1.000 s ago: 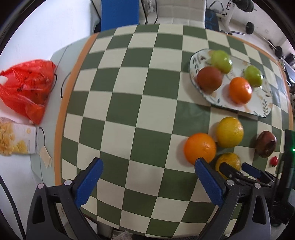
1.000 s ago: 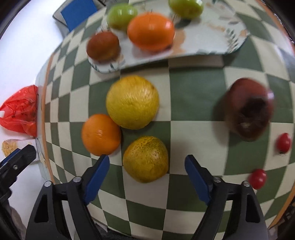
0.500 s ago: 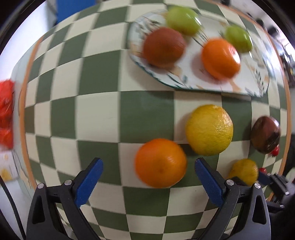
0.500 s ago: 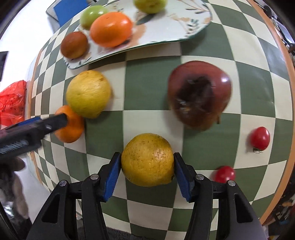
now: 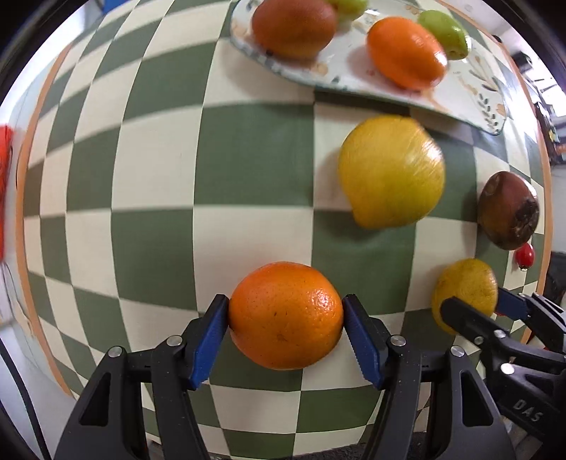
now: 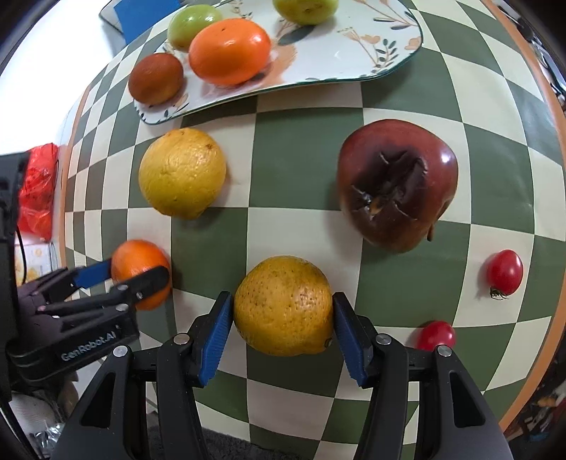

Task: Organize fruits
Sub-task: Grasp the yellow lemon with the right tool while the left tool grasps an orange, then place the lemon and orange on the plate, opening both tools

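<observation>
My left gripper (image 5: 286,320) is shut on a bright orange (image 5: 286,315) low on the green-checked table (image 5: 159,184); the right wrist view shows the same orange (image 6: 136,263) at the left. My right gripper (image 6: 283,315) is shut on a dull speckled yellow orange (image 6: 283,304), which appears in the left wrist view (image 5: 463,292) at the right. A large yellow citrus (image 6: 182,171) lies behind them. A floral plate (image 6: 371,46) at the back holds a persimmon (image 6: 230,51), a brown fruit (image 6: 155,79) and two green fruits (image 6: 191,23).
A dark red, cracked fruit (image 6: 396,191) sits right of centre. Two cherry tomatoes (image 6: 504,272) (image 6: 435,334) lie near the table's orange-trimmed right edge. A red plastic bag (image 6: 37,187) and a box lie off the table's left side.
Both grippers moved forward and closed. The left one went from open beside the orange to clamped on it. The right one closed on the speckled yellow orange half a second ago and still holds it.
</observation>
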